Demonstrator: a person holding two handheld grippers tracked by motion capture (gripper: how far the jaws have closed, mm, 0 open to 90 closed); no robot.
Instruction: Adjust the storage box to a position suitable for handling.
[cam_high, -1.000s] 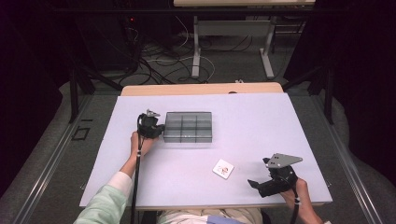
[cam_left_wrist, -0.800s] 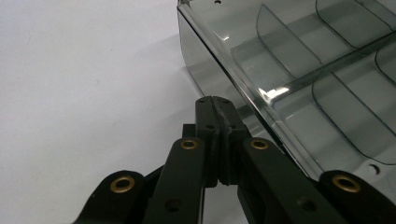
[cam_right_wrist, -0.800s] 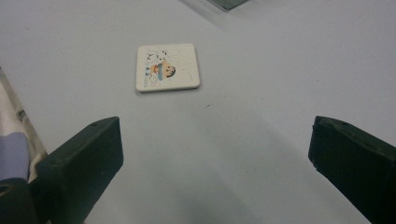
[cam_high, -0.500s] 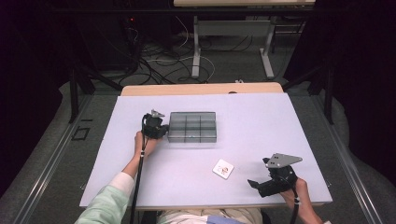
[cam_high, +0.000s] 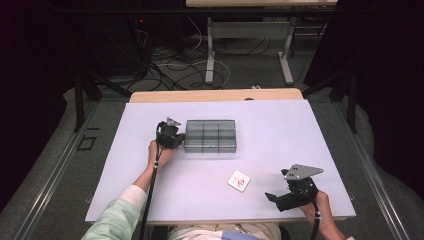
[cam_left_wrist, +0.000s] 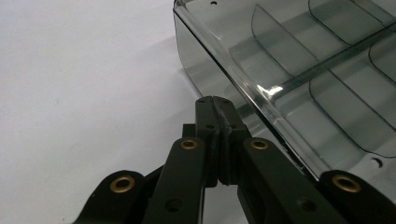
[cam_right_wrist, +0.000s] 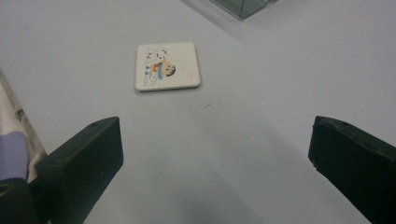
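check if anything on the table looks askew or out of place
Nothing stands out. The clear divided box sits square on the table, the left gripper shut at its left wall. The small picture tile lies flat, slightly turned, ahead of the open right gripper.

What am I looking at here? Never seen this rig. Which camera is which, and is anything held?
No robot: a person at a white table holds a two-jaw gripper in each hand. The high view looks down from above; each gripper view comes from a camera riding on that gripper. The left gripper has its jaws shut, with nothing between them, at the left end of a clear grey compartment box. The right gripper, jaws wide open, holds nothing and points toward a small square cartoon tile lying flat on the table.
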